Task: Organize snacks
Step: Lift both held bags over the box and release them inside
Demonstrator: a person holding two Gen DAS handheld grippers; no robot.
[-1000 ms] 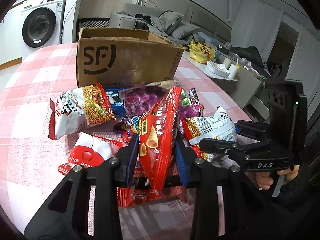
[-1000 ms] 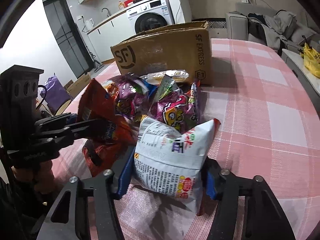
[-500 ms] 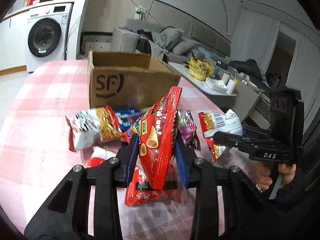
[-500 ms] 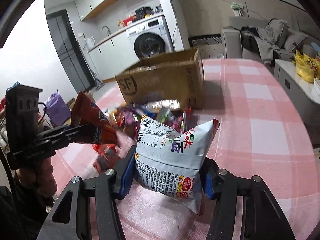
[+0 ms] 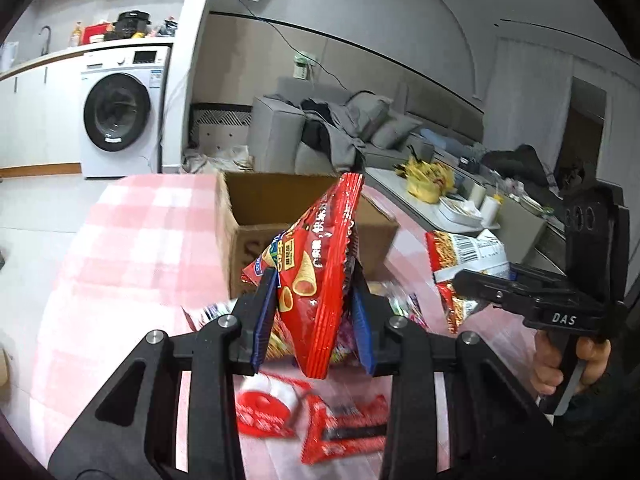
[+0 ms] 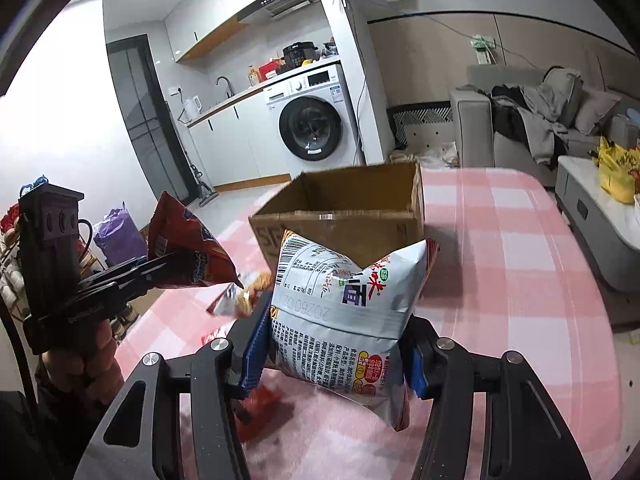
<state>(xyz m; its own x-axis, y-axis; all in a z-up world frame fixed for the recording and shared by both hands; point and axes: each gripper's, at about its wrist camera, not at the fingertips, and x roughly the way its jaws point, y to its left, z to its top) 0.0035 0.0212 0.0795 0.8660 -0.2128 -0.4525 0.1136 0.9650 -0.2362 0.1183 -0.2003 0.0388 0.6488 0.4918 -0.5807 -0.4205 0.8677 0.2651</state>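
A: Gripping a red snack bag [image 5: 316, 280], the left gripper [image 5: 316, 316] has its blue pads [image 5: 264, 320] pressed against the bag's lower half, and the bag stands upright with its crimped top pointing to twelve o'clock.

B: And the other one?

A: The right gripper [image 6: 334, 344] is clamped on a puffy white and silver snack bag [image 6: 344, 312], one blue pad on each side. The bag is held clear of the pink checked tablecloth [image 6: 520, 280], with a corner hanging down at six o'clock.

B: Where is the box?

A: The cardboard box [image 6: 352, 216] sits open-topped on the table, at twelve o'clock from both grippers, just behind the held bags. What can be seen of its inside is bare brown card.

B: What is left on the table?

A: From the left camera, a red and white packet [image 5: 264, 408] and a red packet [image 5: 344, 428] lie at six o'clock below the held bag, both blurred. More packets [image 5: 400, 308] lie between the gripper and the box; I cannot tell them apart.

B: Do the grippers see each other?

A: Yes. The left camera shows the right gripper at three o'clock with its bag [image 5: 468, 256]. The right camera shows the left gripper [image 6: 176, 268] at nine o'clock, holding the red bag [image 6: 184, 248].
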